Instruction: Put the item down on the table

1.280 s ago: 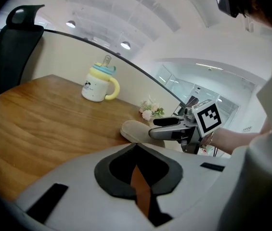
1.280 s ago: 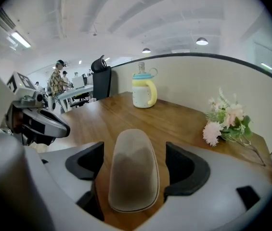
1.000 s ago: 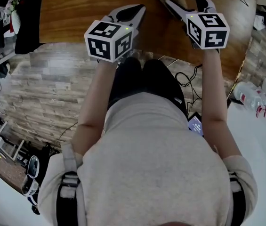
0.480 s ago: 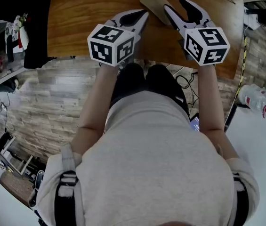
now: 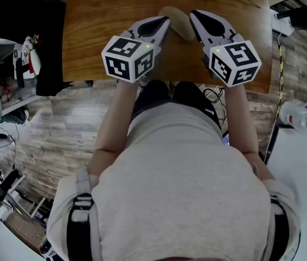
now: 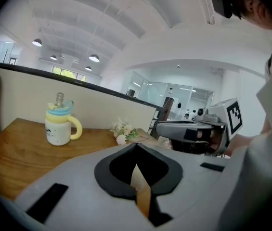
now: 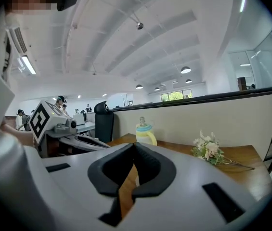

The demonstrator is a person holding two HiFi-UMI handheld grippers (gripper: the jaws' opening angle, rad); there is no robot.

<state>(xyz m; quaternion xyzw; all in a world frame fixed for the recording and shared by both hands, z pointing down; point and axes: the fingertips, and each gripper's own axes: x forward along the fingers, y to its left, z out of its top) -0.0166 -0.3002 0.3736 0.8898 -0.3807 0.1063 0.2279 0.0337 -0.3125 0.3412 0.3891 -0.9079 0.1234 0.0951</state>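
The tan oval item lies flat on the wooden counter, and everything else is placed from it. The left gripper is just beside it on its left and the right gripper just beside it on its right. From above I cannot tell whether either one touches it. Both grippers have their jaws pressed together with nothing between them; only a sliver of bare wood shows through each slit.

Beyond the item and to its left stands a white mug with a yellow handle and a blue-and-yellow lid. Beyond it to the right lies a small sprig of flowers. Both are well apart from the item, so nothing crowds it except the two grippers.

A beige partition wall closes off the counter behind the mug and flowers. The counter's near edge runs below the item, under the marker cubes, where the person stands. To the item's left is a wide stretch of bare wood, with a narrower bare strip to its right before the counter's end. Past that end, water bottles lie on a white surface.

A second ago the right gripper's jaws stood wide apart next to the item; now they are together. The mug and the flowers have since come into the head view.
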